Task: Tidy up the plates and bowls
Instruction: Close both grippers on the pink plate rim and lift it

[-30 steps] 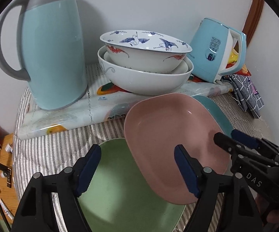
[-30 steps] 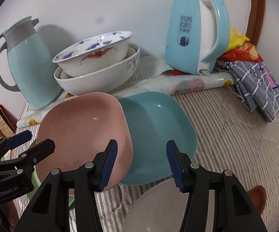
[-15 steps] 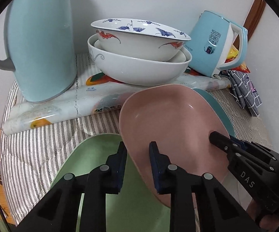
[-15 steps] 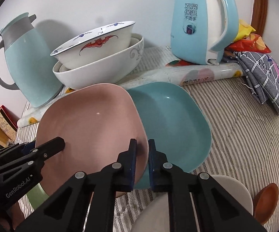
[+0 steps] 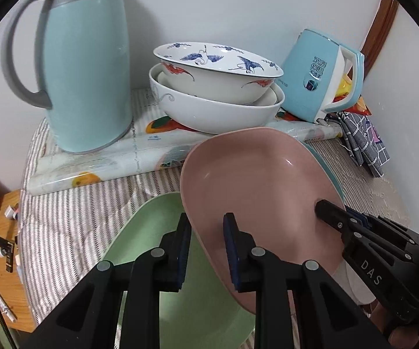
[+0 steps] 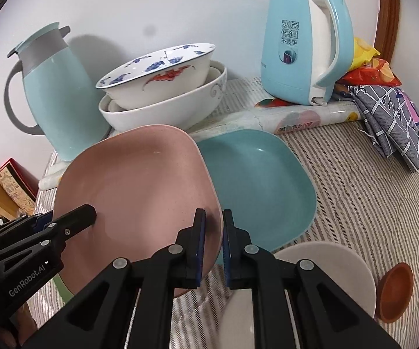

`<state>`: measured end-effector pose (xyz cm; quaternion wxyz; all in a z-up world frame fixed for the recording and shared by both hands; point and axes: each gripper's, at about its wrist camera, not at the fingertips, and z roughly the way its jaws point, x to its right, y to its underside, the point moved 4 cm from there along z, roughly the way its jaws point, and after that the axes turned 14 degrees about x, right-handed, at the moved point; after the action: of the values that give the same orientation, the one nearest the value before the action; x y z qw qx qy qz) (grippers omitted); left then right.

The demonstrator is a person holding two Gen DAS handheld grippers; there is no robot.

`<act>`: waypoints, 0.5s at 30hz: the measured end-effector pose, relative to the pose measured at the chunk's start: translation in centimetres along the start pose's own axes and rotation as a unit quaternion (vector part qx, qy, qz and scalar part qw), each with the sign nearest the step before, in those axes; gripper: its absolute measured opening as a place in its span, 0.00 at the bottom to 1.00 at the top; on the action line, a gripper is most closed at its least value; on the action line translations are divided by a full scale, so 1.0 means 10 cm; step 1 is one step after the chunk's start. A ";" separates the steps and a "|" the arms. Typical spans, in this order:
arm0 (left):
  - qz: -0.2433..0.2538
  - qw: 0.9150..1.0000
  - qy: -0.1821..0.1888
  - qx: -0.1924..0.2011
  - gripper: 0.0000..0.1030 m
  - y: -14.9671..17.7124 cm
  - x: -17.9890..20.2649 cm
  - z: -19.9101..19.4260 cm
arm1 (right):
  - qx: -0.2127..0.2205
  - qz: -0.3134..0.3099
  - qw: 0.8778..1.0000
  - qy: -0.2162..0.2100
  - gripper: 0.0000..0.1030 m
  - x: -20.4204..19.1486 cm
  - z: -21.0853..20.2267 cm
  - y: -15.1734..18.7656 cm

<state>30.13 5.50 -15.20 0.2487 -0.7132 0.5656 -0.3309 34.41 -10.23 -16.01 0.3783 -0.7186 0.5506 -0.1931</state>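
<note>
You've got the pink rounded-square plate [image 5: 256,186] pinched at 2 spots on its near rim: left gripper [image 5: 205,250] clenched on the left part, right gripper [image 6: 213,244] clenched on the right part. The plate is tilted, far edge up, hanging between the green plate [image 5: 151,250] on its left and the teal plate [image 6: 256,186] on its right, over the striped cloth [image 6: 363,203] toward the table's front edge. I'd say either neighbour is a short carry. Hard to tell: whether the pink underside touches the teal plate, and the green plate is mostly cut off. Back edge holds the stacked white bowls [image 5: 215,99].
</note>
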 end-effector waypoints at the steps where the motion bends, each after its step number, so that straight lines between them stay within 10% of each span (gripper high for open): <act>1: -0.001 1.000 0.000 0.001 0.22 0.01 -0.02 -0.03 | 0.001 0.000 1.000 0.000 0.10 -0.01 -0.01 0.00; 15: -0.016 1.000 -0.019 0.002 0.22 0.18 -0.33 -0.36 | 0.001 -0.013 1.000 -0.016 0.10 -0.37 -0.19 0.14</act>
<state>25.79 8.34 -14.83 0.2555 -0.7281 0.5484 -0.3223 31.02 -7.53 -15.35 0.3851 -0.7285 0.5349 -0.1868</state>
